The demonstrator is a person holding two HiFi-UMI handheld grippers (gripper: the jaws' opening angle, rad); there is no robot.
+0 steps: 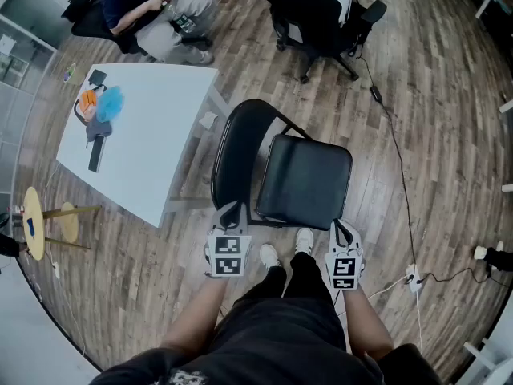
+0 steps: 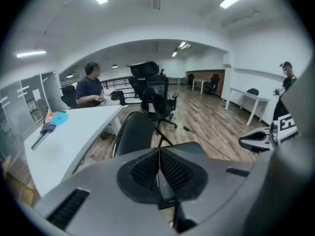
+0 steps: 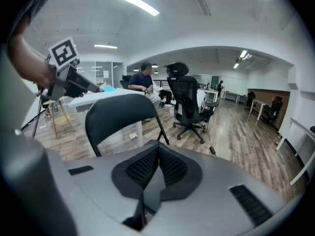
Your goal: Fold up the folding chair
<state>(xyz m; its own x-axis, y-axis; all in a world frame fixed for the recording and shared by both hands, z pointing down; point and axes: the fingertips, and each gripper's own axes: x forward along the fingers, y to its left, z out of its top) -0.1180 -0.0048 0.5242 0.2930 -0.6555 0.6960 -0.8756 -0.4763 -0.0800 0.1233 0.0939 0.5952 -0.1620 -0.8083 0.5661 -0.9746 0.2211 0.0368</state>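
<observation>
A black folding chair stands unfolded on the wooden floor, its seat (image 1: 304,181) in front of my feet and its rounded backrest (image 1: 239,144) to the left of the seat. My left gripper (image 1: 232,211) hovers shut at the seat's near-left corner, beside the backrest frame. My right gripper (image 1: 342,228) hangs shut at the seat's near-right corner. In the left gripper view the pads (image 2: 147,170) are pressed together with nothing between them, with the backrest (image 2: 134,132) just beyond. The right gripper view shows its pads (image 3: 171,166) closed too, facing the backrest (image 3: 123,114).
A white table (image 1: 156,147) with small items stands left of the chair. A black office chair (image 1: 321,14) and a seated person (image 1: 152,6) are farther off. A cable (image 1: 401,175) runs to a power strip (image 1: 413,277) at right. A wooden stool (image 1: 48,219) stands at left.
</observation>
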